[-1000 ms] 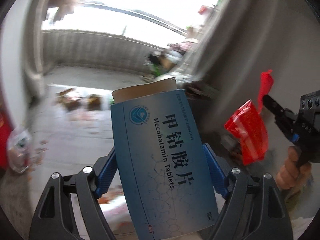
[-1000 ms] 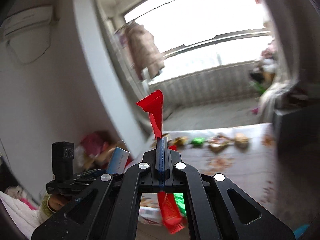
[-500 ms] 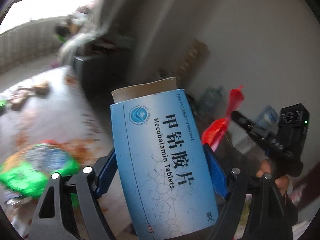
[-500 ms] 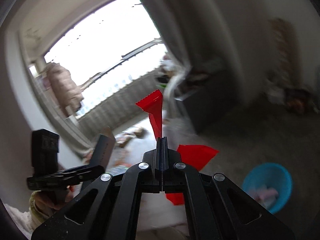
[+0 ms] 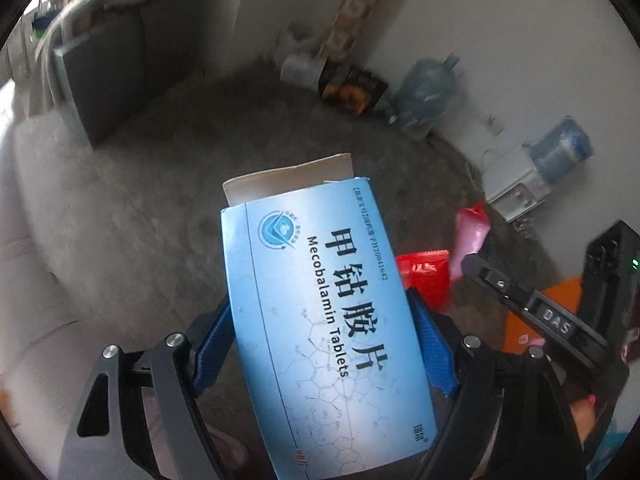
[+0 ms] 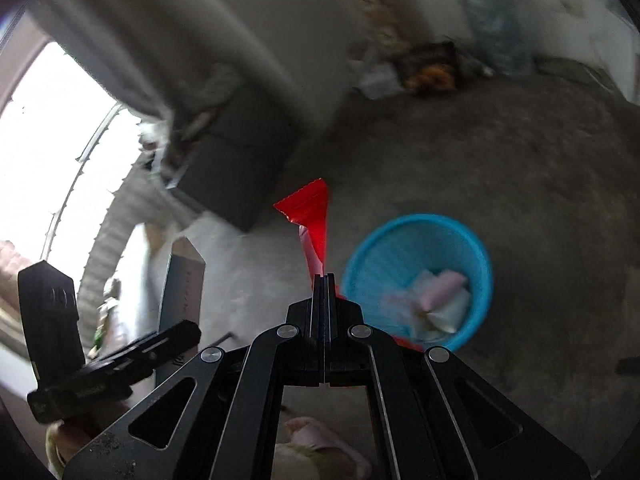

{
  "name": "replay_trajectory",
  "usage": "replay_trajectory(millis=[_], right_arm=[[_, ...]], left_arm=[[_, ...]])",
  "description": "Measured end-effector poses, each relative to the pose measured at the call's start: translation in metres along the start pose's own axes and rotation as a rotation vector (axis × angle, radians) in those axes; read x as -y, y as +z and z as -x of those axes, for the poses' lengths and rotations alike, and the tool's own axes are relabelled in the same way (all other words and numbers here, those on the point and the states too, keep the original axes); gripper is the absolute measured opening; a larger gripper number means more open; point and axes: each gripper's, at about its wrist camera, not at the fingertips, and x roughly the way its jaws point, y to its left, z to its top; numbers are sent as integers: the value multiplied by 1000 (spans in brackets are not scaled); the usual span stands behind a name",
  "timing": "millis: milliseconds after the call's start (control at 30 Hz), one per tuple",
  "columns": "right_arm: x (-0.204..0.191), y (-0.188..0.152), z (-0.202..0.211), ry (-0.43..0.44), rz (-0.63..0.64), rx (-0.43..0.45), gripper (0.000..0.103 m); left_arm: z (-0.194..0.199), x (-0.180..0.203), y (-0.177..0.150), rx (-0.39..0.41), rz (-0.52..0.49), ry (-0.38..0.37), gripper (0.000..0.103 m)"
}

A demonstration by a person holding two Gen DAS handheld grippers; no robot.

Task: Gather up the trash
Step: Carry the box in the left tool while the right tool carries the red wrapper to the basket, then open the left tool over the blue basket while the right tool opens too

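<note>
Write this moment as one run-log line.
left claw: shut on Mecobalamin tablet box | right claw: shut on red wrapper | blue bin: ahead, holds trash

A rough grey concrete floor (image 5: 168, 168) fills most of both views. In the left wrist view a pale wall (image 5: 500, 20) runs across the upper right, with two blue water jugs (image 5: 428, 96) and a white appliance (image 5: 516, 188) at its foot. A dark cabinet (image 5: 108, 68) stands at upper left. In the right wrist view, bright daylight pours through a window (image 6: 52, 128) at left.
</note>
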Motion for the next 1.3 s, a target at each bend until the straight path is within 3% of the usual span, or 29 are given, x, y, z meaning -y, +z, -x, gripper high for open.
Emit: replay_trajectory(millis=[167,267,367,400,467,667,933,1300], right_arm=[[53,7,-31,-41,-118,-16,6],[78,6,-55,-52,-172,-92,34],[86,0,-69,-80,-172,-148,36],[86,-3,-70,-78,-171,-154,42],[87,-10,-67,-66,-186,-148,50],[88,-31,-55,-37,-231,-168,53],[69,-52,-20,-2,-197,-143,63],[5,-55,38,98,-62,-79,73]], left_arm=[[-78,10,18,-79,38,-9,80],[-109,5,16,-116,90,41,85],[-116,0,12,-135,135,43,86],[-117,2,12,-139,137,37,86],[-109,2,10,-123,123,31,87],[-83,10,16,-63,123,31,89],[-31,23,11,-7,111,-2,89],[109,33,-33,150,13,-21,89]])
